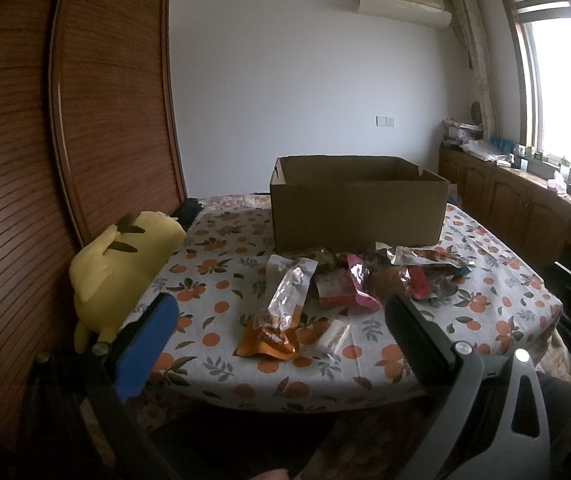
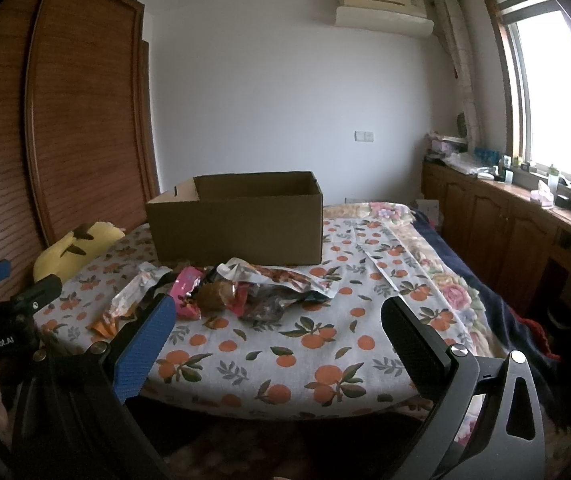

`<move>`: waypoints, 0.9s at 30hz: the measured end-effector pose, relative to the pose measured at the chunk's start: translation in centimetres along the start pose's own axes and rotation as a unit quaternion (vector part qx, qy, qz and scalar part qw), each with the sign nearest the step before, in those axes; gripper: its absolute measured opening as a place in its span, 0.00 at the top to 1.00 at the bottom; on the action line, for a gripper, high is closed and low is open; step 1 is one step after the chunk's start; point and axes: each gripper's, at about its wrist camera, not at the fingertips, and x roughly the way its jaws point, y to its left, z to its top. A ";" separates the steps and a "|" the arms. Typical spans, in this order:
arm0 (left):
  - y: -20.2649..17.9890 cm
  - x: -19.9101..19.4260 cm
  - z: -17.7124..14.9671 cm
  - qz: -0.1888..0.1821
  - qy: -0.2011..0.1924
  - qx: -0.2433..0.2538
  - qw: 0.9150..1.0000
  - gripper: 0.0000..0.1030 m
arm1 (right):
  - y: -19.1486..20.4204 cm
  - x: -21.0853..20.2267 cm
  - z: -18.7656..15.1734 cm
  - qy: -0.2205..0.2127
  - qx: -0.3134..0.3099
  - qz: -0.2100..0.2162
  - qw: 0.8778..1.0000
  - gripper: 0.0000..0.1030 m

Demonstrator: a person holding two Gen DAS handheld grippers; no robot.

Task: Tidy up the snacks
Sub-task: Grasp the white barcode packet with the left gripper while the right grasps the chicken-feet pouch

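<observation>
Blue pad, black pad: the left gripper (image 1: 281,320) stands with its jaws spread wide and nothing between them, held short of the near table edge.
Right gripper (image 2: 277,320): likewise released and empty, jaws wide apart, at the near edge; the left tool shows at the left border of its view.
Tablecloth (image 1: 497,308): pale fabric printed with oranges, loose and creased toward the right.
Nearest snack: an orange and silver pouch (image 1: 277,320), lying lengthwise, its orange end toward the camera.
Beside it: a small white packet (image 1: 335,336), apart from the pouch, flat on the cloth.
Snack pile (image 2: 253,292): pink, red, brown and foil wrappers overlapping, just in front of the box; individual items are hard to separate.
Cardboard box (image 1: 359,210): open-topped, flaps not visible, standing behind the pile; its inside is hidden from both views.
Yellow plush toy (image 1: 121,272): at the left table edge, against the wooden wardrobe (image 1: 105,100).
Task status, judged: nothing gripped yet, all visible snacks outside the box.
Risk, slippage: foil wrappers are slick and crinkled, so a shallow pinch may let one drop.
Risk, snagging: closing low could catch the cloth and drag the pile.
Risk, double pick: overlapping packets may lift together and spill short of the box.
</observation>
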 end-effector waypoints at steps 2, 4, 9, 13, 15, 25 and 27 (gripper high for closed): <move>0.4 0.2 0.0 -0.001 0.002 0.002 1.000 0.00 | 0.1 0.3 -0.1 0.001 -0.003 0.002 1.000 0.00; 0.7 1.0 -0.6 0.000 0.005 0.004 1.000 0.00 | 0.3 0.8 0.0 0.003 -0.009 0.004 1.000 0.00; 1.2 3.0 -0.5 0.004 0.015 0.009 1.000 0.00 | 0.4 2.2 0.4 0.008 -0.023 0.012 1.000 0.00; 1.8 5.0 -0.1 -0.001 0.032 0.017 0.999 0.00 | 0.7 3.8 1.0 0.017 -0.031 0.020 0.999 0.00; 2.0 5.8 0.1 -0.004 0.037 0.020 0.999 0.00 | 0.8 4.6 1.3 0.021 -0.032 0.024 0.999 0.00; 2.9 10.6 0.8 -0.018 0.073 0.051 0.996 0.00 | 1.3 8.5 2.1 0.045 -0.049 0.048 0.997 0.00; 3.2 11.7 0.7 -0.033 0.087 0.051 0.994 0.00 | 1.4 9.2 2.1 0.049 -0.054 0.050 0.996 0.00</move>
